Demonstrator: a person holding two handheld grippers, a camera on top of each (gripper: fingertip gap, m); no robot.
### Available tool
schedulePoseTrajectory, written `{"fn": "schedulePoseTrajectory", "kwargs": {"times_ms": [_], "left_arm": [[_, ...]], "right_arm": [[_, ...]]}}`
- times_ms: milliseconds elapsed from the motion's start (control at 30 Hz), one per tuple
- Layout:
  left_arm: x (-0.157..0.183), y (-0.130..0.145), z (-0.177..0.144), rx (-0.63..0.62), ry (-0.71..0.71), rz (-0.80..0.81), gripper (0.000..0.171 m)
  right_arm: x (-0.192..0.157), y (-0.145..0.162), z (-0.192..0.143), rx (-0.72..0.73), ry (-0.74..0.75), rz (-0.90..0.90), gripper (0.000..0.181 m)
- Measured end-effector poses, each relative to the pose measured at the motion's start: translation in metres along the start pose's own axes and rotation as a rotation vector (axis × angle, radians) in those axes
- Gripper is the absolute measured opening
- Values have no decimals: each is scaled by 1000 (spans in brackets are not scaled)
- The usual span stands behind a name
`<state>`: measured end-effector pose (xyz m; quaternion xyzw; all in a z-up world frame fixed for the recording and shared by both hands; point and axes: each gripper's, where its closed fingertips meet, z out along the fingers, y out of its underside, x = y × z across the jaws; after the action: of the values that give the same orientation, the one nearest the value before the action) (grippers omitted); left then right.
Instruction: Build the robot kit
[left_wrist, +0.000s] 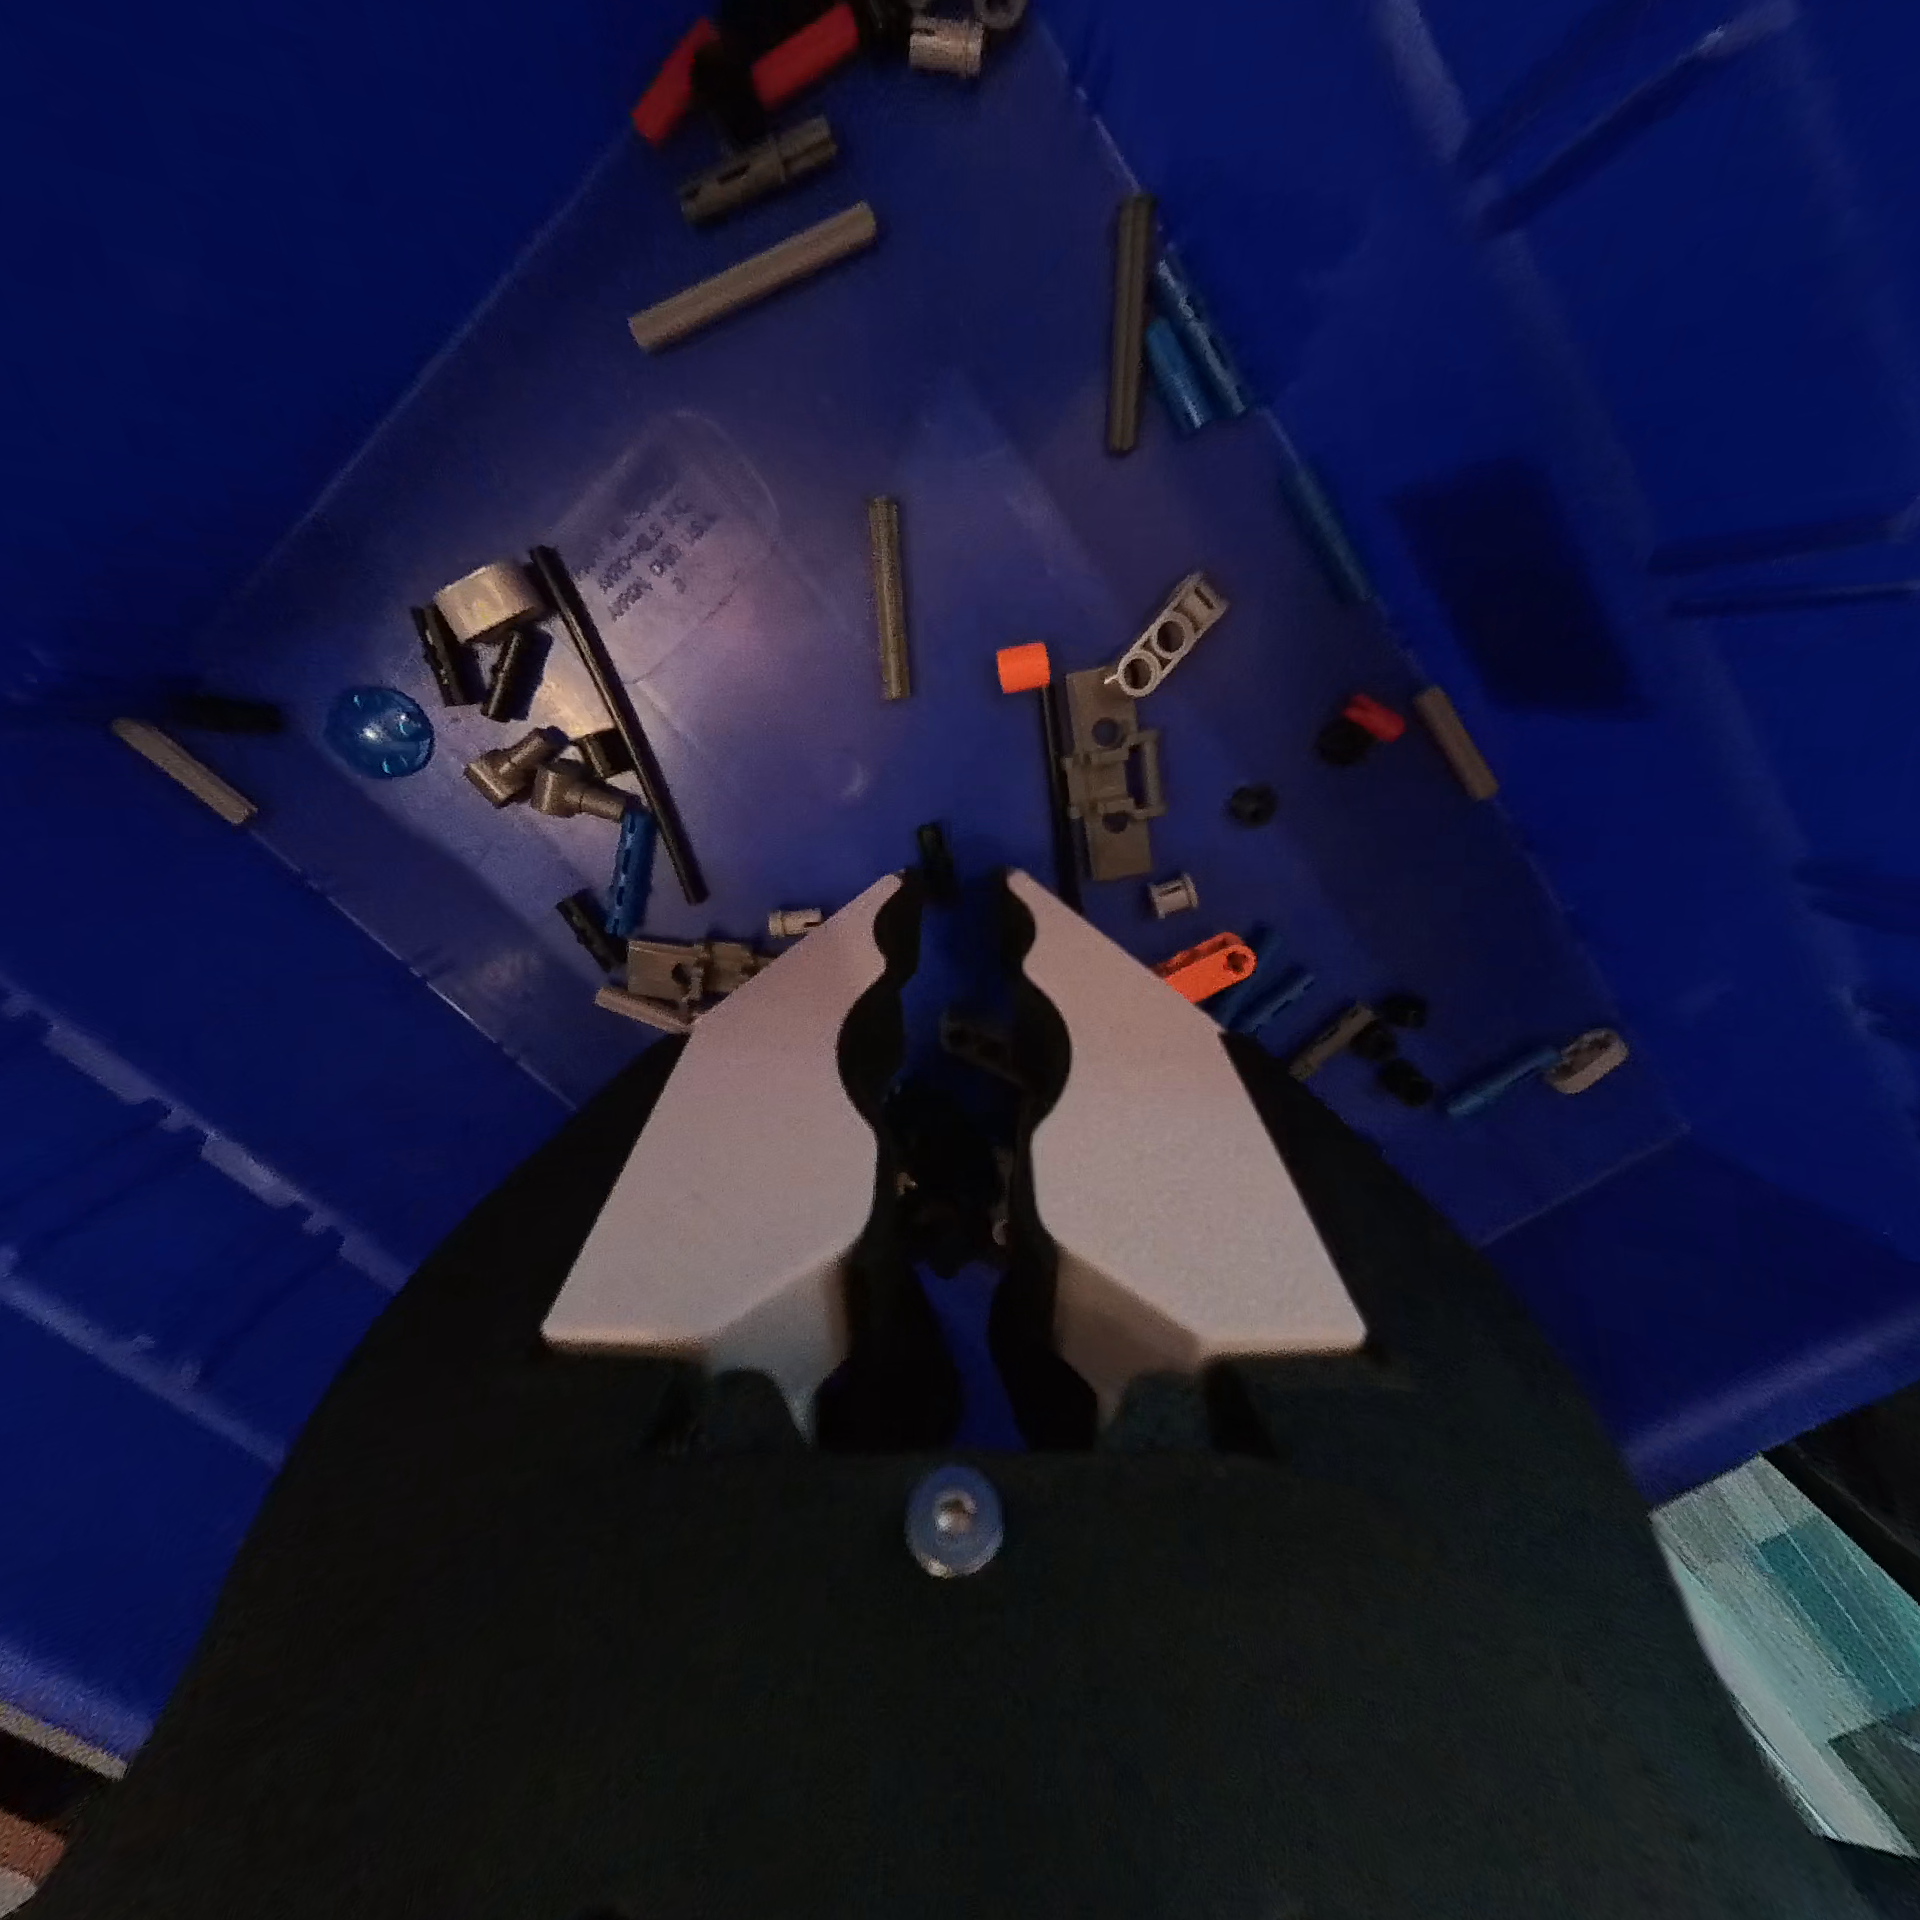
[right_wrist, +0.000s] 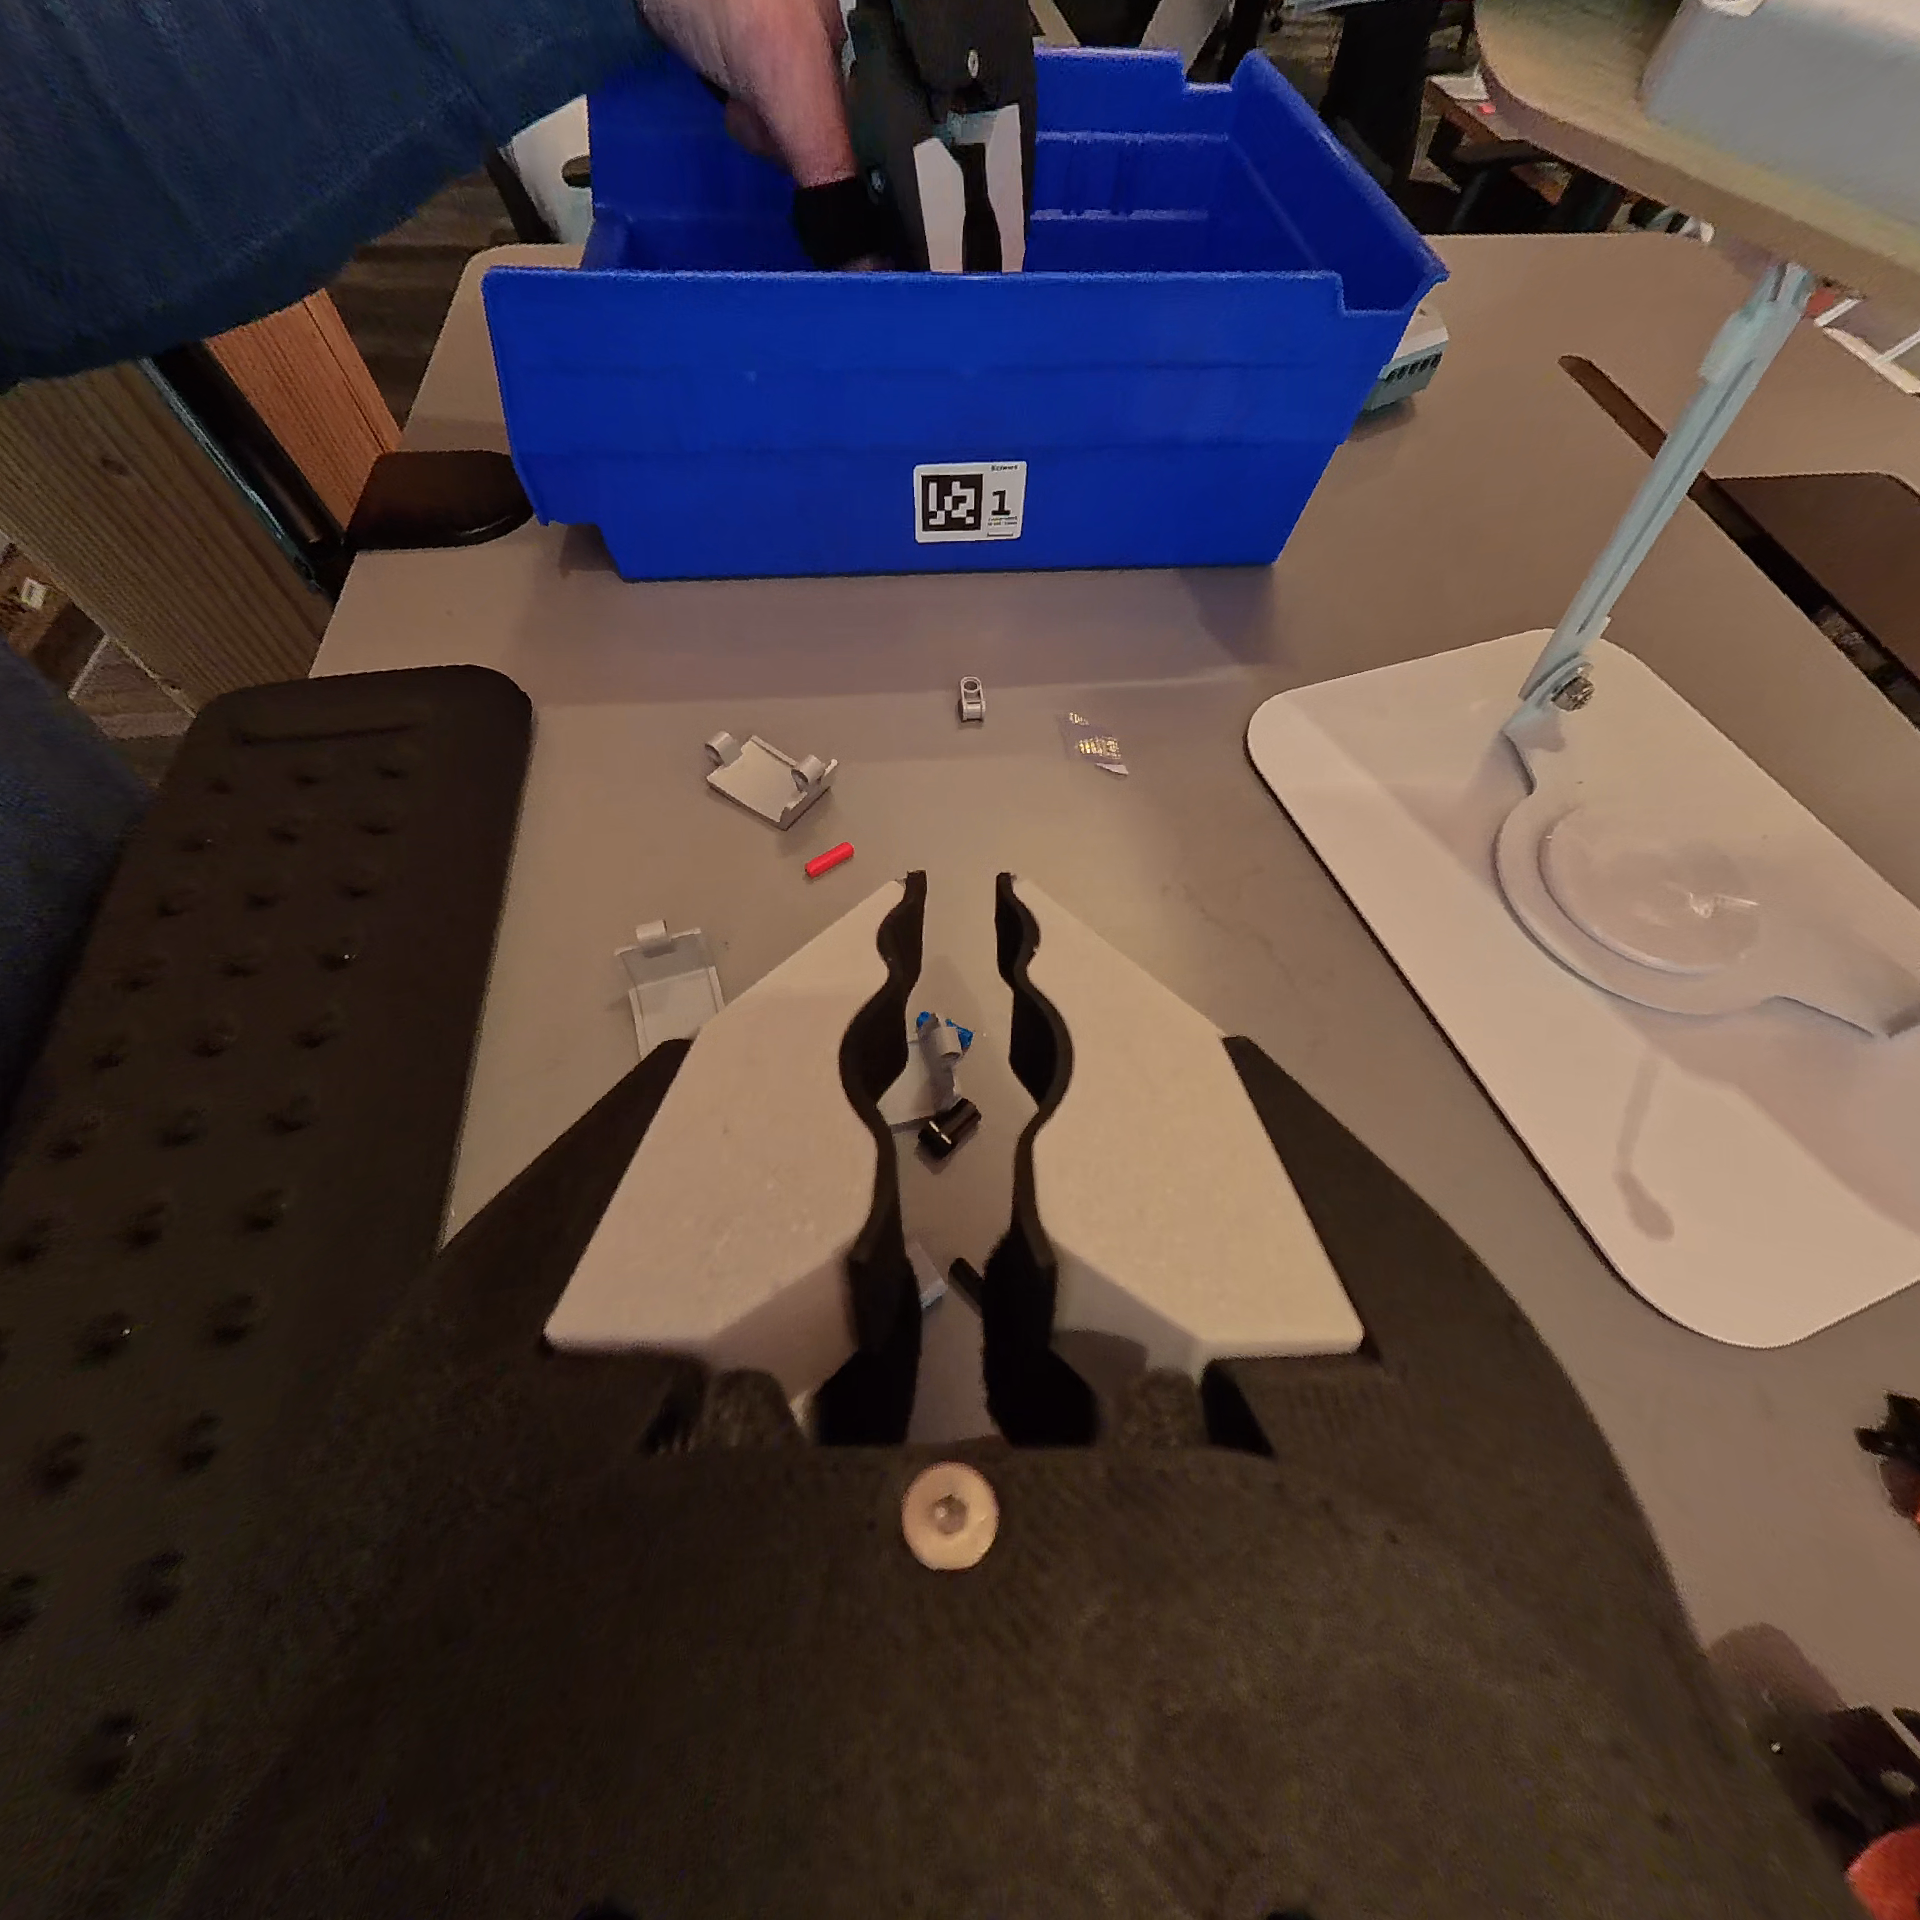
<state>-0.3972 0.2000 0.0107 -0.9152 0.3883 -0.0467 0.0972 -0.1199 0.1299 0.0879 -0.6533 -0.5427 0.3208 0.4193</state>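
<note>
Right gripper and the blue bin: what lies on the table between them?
In the right wrist view, between the right gripper and the blue bin lie a red pin, a grey hinged plate and a small grey connector on the table.

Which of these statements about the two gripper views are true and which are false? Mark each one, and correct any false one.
1. The left gripper reaches down inside the blue bin. True.
2. The blue bin is empty. False: many small building parts lie on its floor, among them an orange bush and a clear blue round piece.
3. The right gripper grips the red pin. False: its jaws stand apart with nothing between them, and the pin lies on the table to the left of the fingertips.
4. A grey hinged plate lies on the table, outside the bin. True.
5. A white base plate lies on the table's right side. True.
</note>
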Motion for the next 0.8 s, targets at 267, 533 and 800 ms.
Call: {"fn": "schedulePoseTrajectory", "kwargs": {"times_ms": [267, 533, 800], "left_arm": [[4, 2, 1, 34, 13, 5, 2], [7, -10, -31, 185, -44, -19, 2], [95, -66, -137, 516, -108, 185, 2]], "right_arm": [[-1, -2, -5, 7, 8, -16, 11], [-5, -16, -11, 48, 11, -31, 11], [-8, -52, -39, 191, 5, 15, 13]]}}
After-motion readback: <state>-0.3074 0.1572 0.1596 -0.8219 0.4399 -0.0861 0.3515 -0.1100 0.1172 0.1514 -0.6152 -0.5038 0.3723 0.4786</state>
